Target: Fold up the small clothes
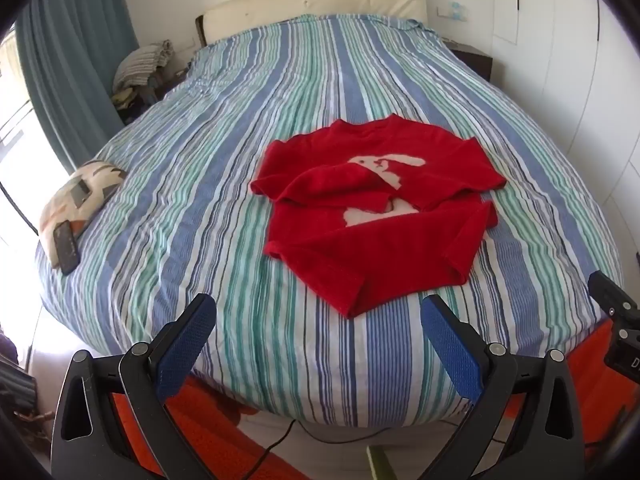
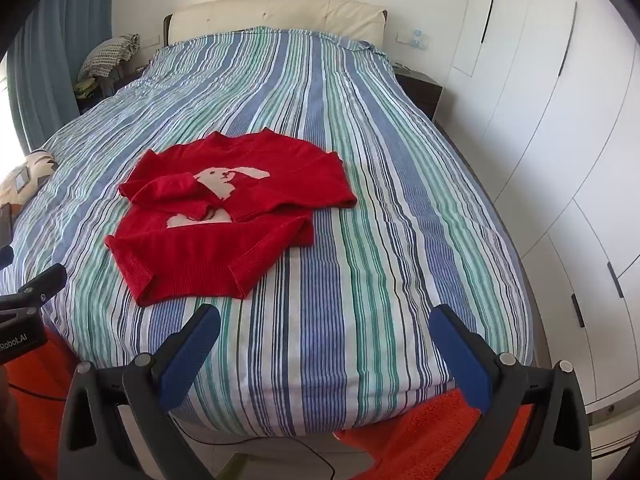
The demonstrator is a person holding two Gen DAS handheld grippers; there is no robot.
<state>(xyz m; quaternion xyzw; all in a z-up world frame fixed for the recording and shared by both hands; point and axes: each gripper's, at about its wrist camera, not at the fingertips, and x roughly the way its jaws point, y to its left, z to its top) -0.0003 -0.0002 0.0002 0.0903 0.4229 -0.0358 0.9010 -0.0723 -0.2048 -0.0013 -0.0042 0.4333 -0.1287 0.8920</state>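
- Left wrist view gives me the bed (image 1: 248,128) first: its striped cover is spread flat, which I take as the reason it serves as the folding surface.
- Sweater (image 1: 372,208), red with a pale animal on the chest, lies on the near half of the bed, hem toward me and collar away. Both sleeves are crossed over the front, so I judge the fold partly done; the body looks not yet doubled over.
- Pillow (image 1: 80,204) sits at the bed's left edge with a phone (image 1: 66,250) on it, well apart from the sweater and out of my working area.
- Left gripper (image 1: 318,342) hovers off the foot of the bed, jaws wide and holding nothing, near the hem's left corner.
- Right gripper (image 2: 326,346) hovers likewise beyond the foot, jaws wide and empty, the hem's right corner ahead and to its left. I'd guess both wait spread to take a hem corner each.
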